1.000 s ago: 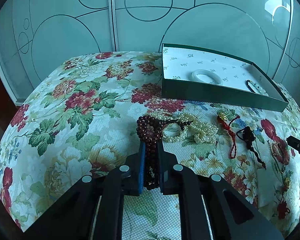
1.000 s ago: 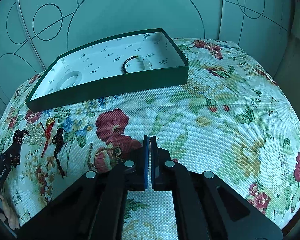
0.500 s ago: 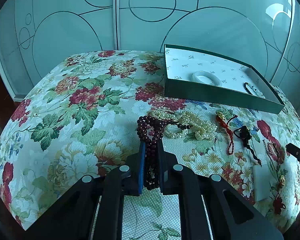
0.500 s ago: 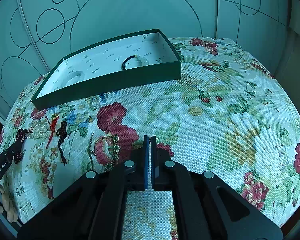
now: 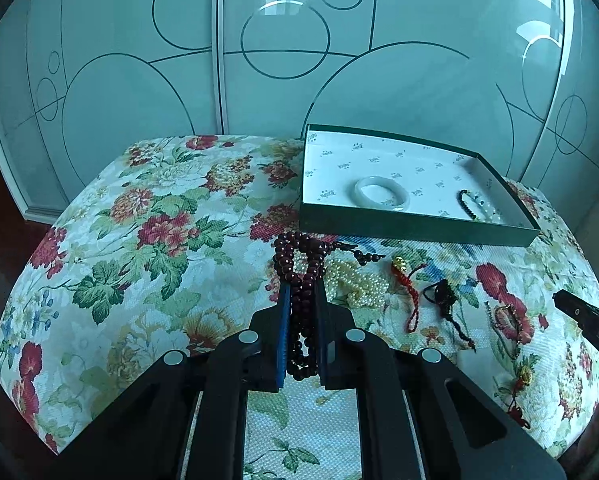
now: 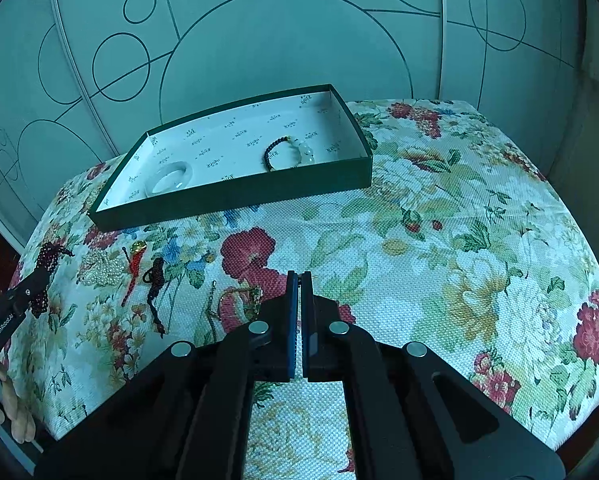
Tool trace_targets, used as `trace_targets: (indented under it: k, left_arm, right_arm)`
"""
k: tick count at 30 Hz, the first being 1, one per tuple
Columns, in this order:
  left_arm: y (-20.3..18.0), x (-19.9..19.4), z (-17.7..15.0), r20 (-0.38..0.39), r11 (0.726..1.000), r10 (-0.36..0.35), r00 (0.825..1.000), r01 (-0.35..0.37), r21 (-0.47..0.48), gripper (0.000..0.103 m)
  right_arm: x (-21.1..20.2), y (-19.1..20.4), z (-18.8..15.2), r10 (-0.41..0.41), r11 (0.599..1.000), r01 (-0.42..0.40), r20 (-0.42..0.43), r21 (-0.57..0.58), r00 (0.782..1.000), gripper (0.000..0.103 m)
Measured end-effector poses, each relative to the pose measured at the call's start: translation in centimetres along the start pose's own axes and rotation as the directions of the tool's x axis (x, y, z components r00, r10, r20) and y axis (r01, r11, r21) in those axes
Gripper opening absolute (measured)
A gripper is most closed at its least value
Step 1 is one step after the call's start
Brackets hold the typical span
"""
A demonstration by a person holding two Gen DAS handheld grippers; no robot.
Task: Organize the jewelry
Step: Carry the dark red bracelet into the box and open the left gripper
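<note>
My left gripper [image 5: 302, 292] is shut on a dark red bead necklace [image 5: 299, 256] and holds it above the floral cloth; it also shows in the right wrist view [image 6: 49, 254]. A green box [image 5: 415, 229] with a white patterned lining holds a white bangle [image 5: 381, 193] and a black and pale bead bracelet [image 5: 473, 205]. A pearl strand [image 5: 357, 280], a red cord charm [image 5: 409, 280], a black cord charm [image 5: 443, 298] and a gold chain piece [image 5: 503, 314] lie on the cloth in front of the box. My right gripper [image 6: 299, 280] is shut and empty, low over the cloth.
The floral cloth [image 5: 159, 240] covers a raised surface that drops off at all sides. Frosted glass doors [image 5: 259, 60] with circle lines stand behind. A white tag [image 5: 469, 358] lies near the black cord. The box also shows in the right wrist view [image 6: 235, 196].
My left gripper has lifted and pulled back with the dark red bead necklace, which now hangs off the pearl strand. My right gripper has drawn back a little, still shut.
</note>
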State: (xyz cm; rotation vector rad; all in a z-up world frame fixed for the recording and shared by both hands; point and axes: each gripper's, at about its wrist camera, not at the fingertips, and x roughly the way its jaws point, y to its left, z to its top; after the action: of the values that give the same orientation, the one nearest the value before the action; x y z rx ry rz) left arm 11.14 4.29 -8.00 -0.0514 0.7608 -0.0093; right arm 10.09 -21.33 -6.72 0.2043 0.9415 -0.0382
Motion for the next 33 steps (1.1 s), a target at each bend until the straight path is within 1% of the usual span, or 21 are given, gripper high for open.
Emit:
trace_targets:
  k: [8, 15, 20, 24, 29, 33]
  left_arm:
    - [-2.7, -0.3, 2.6, 0.040, 0.998, -0.050, 0.998, 0.048, 0.039, 0.011]
    - [-4.9, 1.8, 5.4, 0.044, 0.993, -0.084, 0.995, 0.080, 0.085, 0.011]
    - [-5.8, 4.2, 8.0, 0.046, 0.992, -0.090, 0.995, 0.086, 0.088, 0.011]
    - [-6.2, 6.9, 10.2, 0.041, 0.993, -0.081, 0.996, 0.078, 0.086, 0.011]
    - [-6.7, 10.8, 12.5, 0.020, 0.994, -0.057, 0.998, 0.055, 0.094, 0.011]
    - [-6.7, 14.1, 13.5, -0.020, 0.996, -0.040, 0.999, 0.042, 0.082, 0.011]
  right_arm:
    - [-0.9, 1.0, 2.7, 0.031, 0.999, -0.030, 0.051, -0.023, 0.998, 0.001]
    - [0.9, 1.6, 5.6, 0.059, 0.998, -0.057, 0.058, -0.032, 0.997, 0.001]
    - [3.1, 2.4, 8.6, 0.060, 0.997, -0.058, 0.063, -0.045, 0.996, 0.001]
    - [5.5, 3.1, 11.1, 0.050, 0.997, -0.045, 0.068, -0.061, 0.996, 0.001]
    - [9.9, 3.3, 14.1, 0.041, 0.998, -0.038, 0.041, -0.056, 0.998, 0.001]
    - [13.4, 2.7, 15.6, 0.030, 0.999, -0.030, -0.003, -0.028, 1.000, 0.001]
